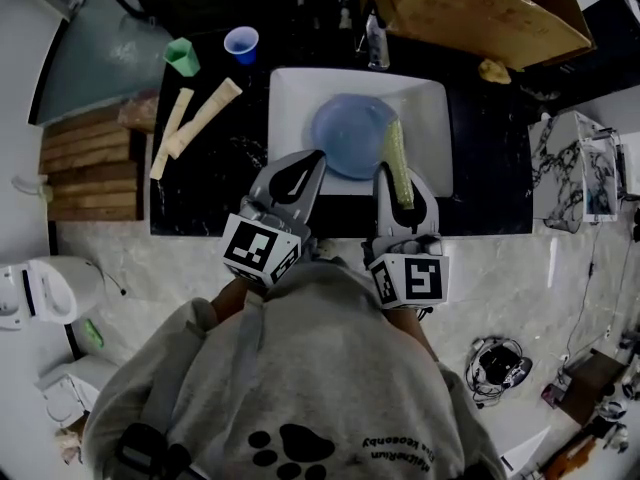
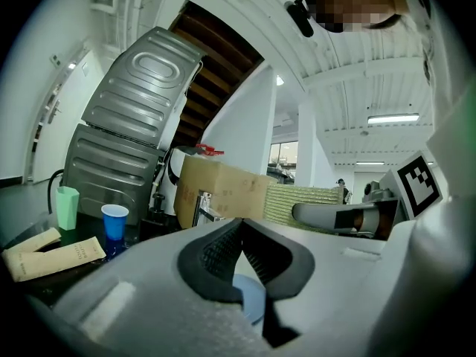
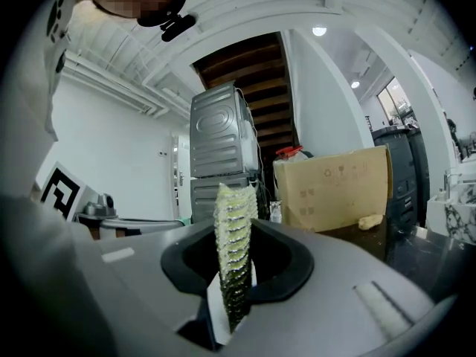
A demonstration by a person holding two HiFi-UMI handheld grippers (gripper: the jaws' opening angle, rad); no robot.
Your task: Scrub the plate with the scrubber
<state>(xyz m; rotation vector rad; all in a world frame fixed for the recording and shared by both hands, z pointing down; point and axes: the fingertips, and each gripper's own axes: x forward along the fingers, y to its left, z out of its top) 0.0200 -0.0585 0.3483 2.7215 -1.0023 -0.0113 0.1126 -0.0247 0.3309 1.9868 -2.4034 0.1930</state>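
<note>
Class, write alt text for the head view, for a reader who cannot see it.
Seen from above, a right gripper holds a green scrubber at the right rim of a blue plate in a white sink; the shut left gripper points at its near-left rim.

Showing pale blue on the plate (image 1: 345, 133), ribbed yellow-green on the scrubber (image 1: 398, 163), white on the sink (image 1: 290, 88), white-veined black on the tabletop (image 1: 210, 188), mint green on the left cup (image 1: 182, 56), deep blue on the right cup (image 1: 241, 43).

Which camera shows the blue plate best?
The head view: the plate lies in the sink, nearly whole from above. The left gripper view catches a blue sliver below its jaws; the right gripper view, none.
</note>
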